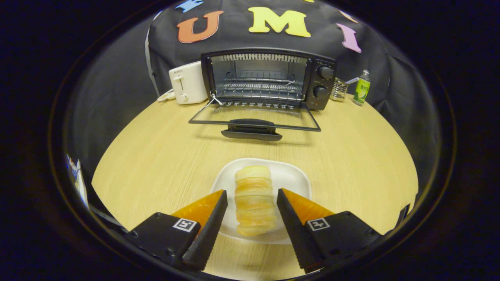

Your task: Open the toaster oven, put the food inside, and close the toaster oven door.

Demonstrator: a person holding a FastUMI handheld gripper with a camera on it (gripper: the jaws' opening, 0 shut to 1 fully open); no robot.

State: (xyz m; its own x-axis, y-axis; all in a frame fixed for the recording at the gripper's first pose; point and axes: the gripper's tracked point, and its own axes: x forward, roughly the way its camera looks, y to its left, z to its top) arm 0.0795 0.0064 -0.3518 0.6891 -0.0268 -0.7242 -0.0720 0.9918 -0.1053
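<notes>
Your gripper (252,201) straddles the bread roll (253,200) on the white plate (297,179), fingers apart and seemingly not yet pressing it. Close gently on its long sides, so you don't crush it, then lift clear. Beyond, across the tabletop (156,156), the toaster oven (269,78) stands with its door (254,119) folded down; aim for the wire rack (259,88).
</notes>
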